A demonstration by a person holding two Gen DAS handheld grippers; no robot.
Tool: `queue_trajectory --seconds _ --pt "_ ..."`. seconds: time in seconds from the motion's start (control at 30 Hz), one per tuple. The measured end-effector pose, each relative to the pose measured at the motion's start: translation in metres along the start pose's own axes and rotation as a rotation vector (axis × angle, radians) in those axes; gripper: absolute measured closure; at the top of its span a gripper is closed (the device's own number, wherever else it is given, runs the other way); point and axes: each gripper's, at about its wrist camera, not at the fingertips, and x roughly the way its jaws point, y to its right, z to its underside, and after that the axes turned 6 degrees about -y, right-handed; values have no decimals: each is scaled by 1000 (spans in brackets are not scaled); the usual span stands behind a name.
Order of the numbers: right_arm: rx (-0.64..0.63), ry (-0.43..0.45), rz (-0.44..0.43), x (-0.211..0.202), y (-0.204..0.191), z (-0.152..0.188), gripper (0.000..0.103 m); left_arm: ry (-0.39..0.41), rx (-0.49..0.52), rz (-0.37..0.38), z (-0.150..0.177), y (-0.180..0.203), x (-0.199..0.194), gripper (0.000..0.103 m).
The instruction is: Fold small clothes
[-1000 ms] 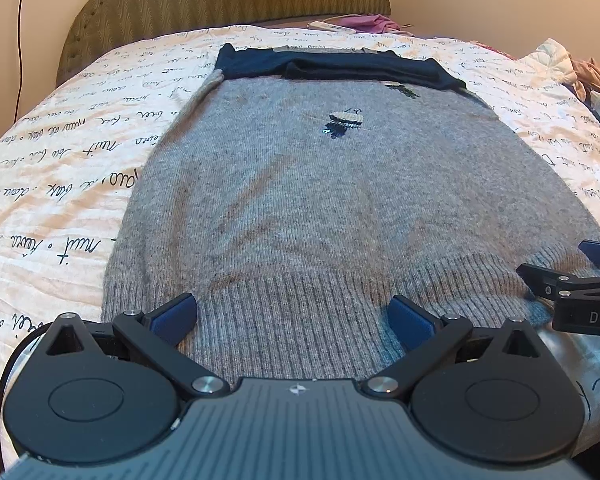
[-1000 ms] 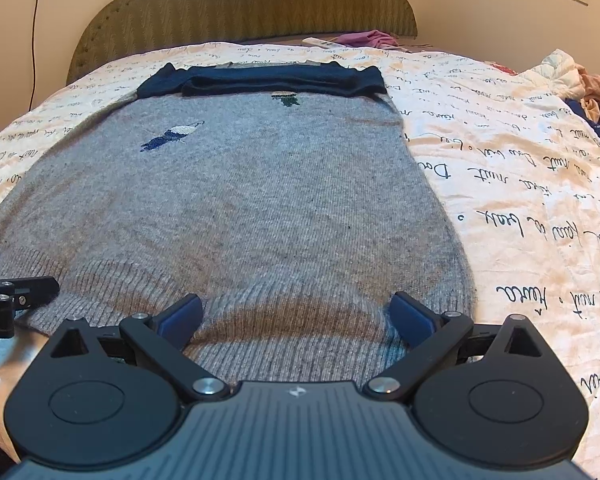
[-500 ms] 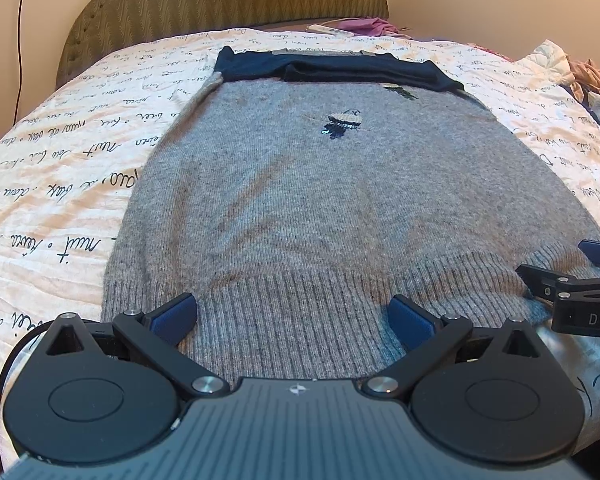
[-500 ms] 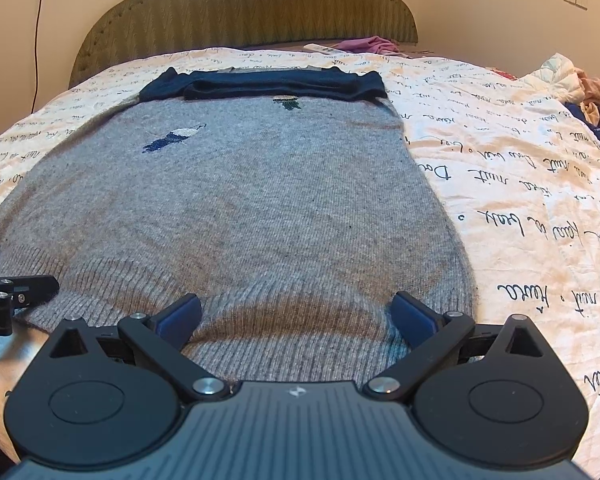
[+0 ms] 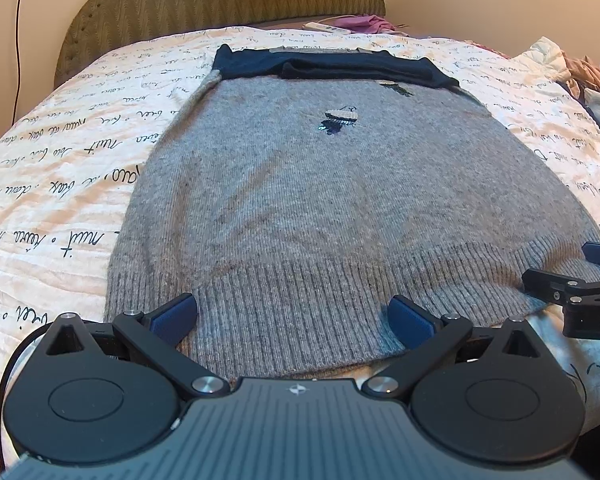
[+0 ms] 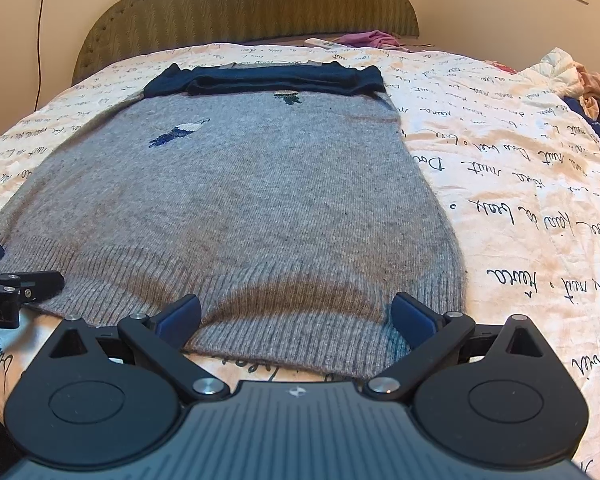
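A grey knit sweater (image 5: 332,200) lies flat on the bed, its ribbed hem toward me and its navy sleeves (image 5: 332,66) folded across the far end. It also shows in the right wrist view (image 6: 240,200). My left gripper (image 5: 294,314) is open, its blue pads spread over the left part of the hem. My right gripper (image 6: 296,316) is open over the right part of the hem. Each gripper shows at the edge of the other's view, the right one (image 5: 580,280) and the left one (image 6: 12,284).
The bed has a cream quilt (image 5: 60,168) printed with black script and a green padded headboard (image 6: 252,4). A pile of clothes (image 5: 580,76) lies at the right edge. A pink garment (image 6: 372,38) and a white remote (image 6: 324,43) lie near the headboard.
Both grippers have stayed open at the hem. The views have shifted only slightly; the sweater has not moved.
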Motion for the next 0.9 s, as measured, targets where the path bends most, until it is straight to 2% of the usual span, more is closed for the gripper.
queue_trajectory --seconds 0.9 --pt "-14 -16 -10 -7 1 6 1 -9 3 -2 3 0 -5 0"
